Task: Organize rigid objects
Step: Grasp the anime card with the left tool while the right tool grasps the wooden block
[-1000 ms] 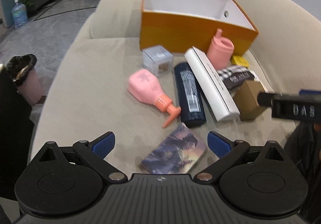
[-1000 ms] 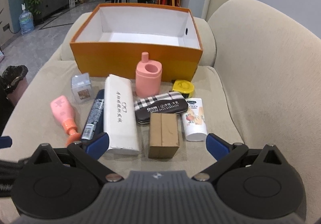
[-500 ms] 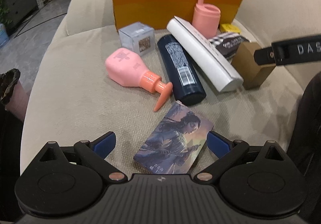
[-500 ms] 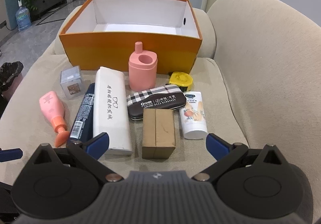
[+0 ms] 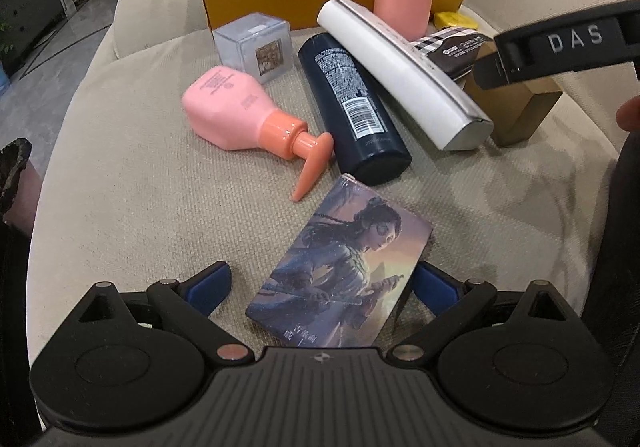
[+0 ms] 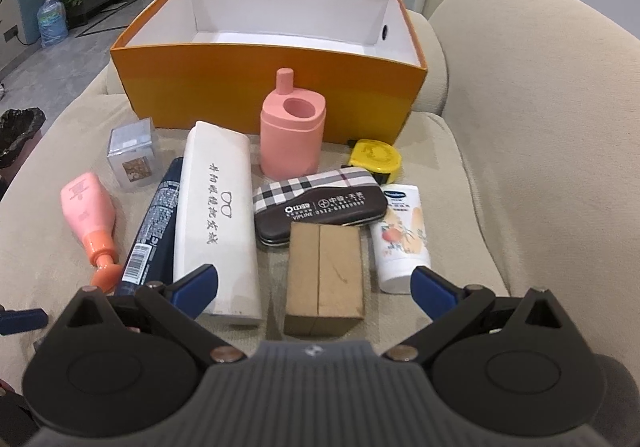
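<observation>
Our left gripper (image 5: 322,289) hangs low over the sofa seat (image 5: 120,207), jaws spread wide and holding nothing, with the illustrated card box (image 5: 340,271) lying flat between its blue fingertips (image 5: 208,287). Our right gripper (image 6: 314,287) is equally wide and empty, poised over the near end of the brown cardboard box (image 6: 324,279). Beyond them the clutter fans out: the pink pump bottle (image 5: 244,119) and dark blue bottle (image 5: 356,107) on their sides at left, the long white case (image 6: 218,223) beside them, the plaid case (image 6: 320,207) and white tube (image 6: 402,239) to the right, the clear cube (image 6: 132,157), pink cup (image 6: 292,139) and yellow tape measure (image 6: 374,159) farther back. The open orange box (image 6: 264,91), empty as far as we see, waits at the far end. We judge the risk lies in the thin card box: fingers closing on the soft cushion could skid over it, or snag the fabric, and the pump nozzle just beyond could be knocked.
</observation>
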`<state>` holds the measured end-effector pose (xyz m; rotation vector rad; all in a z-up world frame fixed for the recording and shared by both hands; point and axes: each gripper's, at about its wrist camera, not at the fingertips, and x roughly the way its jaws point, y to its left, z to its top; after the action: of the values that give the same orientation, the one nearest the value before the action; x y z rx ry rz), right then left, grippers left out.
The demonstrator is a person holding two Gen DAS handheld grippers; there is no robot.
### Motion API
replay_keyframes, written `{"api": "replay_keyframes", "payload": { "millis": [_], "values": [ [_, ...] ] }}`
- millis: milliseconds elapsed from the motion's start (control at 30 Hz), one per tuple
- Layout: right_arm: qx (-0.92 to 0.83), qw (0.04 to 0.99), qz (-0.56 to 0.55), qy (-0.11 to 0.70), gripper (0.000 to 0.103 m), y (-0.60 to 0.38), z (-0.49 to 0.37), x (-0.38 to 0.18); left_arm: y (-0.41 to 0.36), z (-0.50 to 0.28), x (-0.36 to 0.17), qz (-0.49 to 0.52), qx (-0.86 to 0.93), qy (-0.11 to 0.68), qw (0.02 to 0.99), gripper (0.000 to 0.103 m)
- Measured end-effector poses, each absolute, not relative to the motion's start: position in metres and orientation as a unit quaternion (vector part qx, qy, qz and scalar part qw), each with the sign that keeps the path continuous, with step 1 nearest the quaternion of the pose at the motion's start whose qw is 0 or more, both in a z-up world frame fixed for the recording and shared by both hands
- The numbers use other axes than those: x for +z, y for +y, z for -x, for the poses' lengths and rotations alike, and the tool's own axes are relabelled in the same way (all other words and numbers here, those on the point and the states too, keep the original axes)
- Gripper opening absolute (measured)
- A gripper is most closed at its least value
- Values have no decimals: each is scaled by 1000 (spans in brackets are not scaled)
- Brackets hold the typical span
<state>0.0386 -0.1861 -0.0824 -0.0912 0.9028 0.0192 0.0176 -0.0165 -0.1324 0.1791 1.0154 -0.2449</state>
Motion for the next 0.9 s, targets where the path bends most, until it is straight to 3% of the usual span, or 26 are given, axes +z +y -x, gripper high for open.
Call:
{"api": "replay_keyframes", "payload": {
  "millis": [100, 167, 233, 333, 900],
  "values": [
    [18, 899, 41, 435, 100, -186, -44, -86, -18, -17, -134, -94, -116, 483, 863, 103],
    [25, 897, 35, 441, 95, -187, -48, -88, -19, -17, -136, -97, -116, 483, 863, 103],
    [33, 894, 26, 446, 83, -188, -51, -91, -18, -19, -138, -97, -118, 483, 862, 103],
    [36, 894, 21, 447, 78, -188, -54, -93, -17, -21, -139, -94, -125, 482, 862, 103],
    [52, 895, 18, 444, 76, -189, -59, -94, 1, -17, -149, -128, -238, 408, 872, 103]
  ]
}}
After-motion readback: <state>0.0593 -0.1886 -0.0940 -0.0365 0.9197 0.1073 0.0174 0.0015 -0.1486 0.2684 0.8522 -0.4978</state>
